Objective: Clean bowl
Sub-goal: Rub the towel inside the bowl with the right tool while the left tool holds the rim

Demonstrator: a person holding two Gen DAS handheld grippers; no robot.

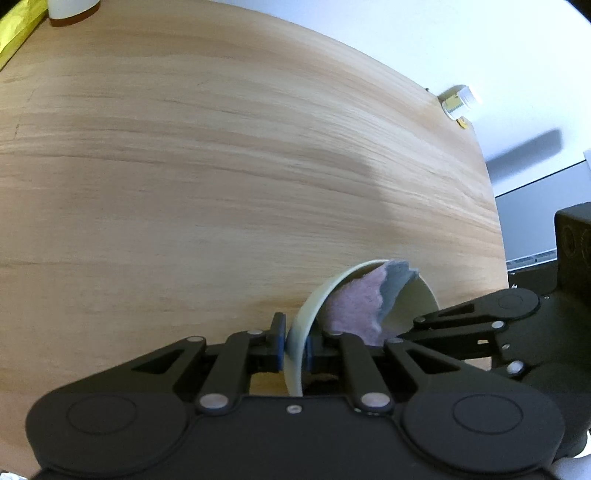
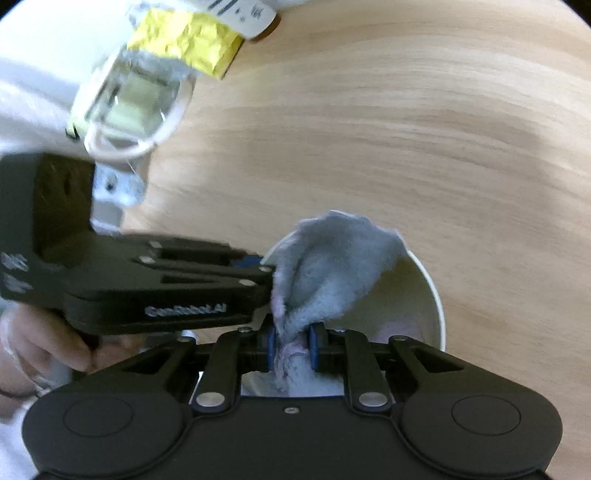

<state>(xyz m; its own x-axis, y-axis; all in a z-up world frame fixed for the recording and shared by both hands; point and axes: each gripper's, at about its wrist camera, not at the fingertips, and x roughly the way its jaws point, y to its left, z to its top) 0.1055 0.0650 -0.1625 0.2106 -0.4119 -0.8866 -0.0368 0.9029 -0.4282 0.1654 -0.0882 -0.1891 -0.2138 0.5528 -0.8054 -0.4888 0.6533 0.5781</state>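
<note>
A cream bowl [image 1: 310,314] is tilted above the wooden table [image 1: 221,166]; my left gripper [image 1: 294,345] is shut on its rim, one blue pad on each side of the wall. A pink and grey cloth [image 1: 360,306] is stuffed inside the bowl. In the right wrist view my right gripper [image 2: 291,347] is shut on the bunched grey cloth [image 2: 332,269], which spreads up over the bowl [image 2: 430,295] and its inner wall. The left gripper [image 2: 255,264] reaches in from the left at the bowl's rim. A hand [image 2: 44,339] holds that tool.
A yellow packet [image 1: 18,29] and a white container [image 1: 74,9] sit at the table's far left corner. A small white bottle [image 1: 460,101] lies near the far right edge. A clear glass jar [image 2: 133,107] and yellow packet [image 2: 188,44] appear blurred at upper left.
</note>
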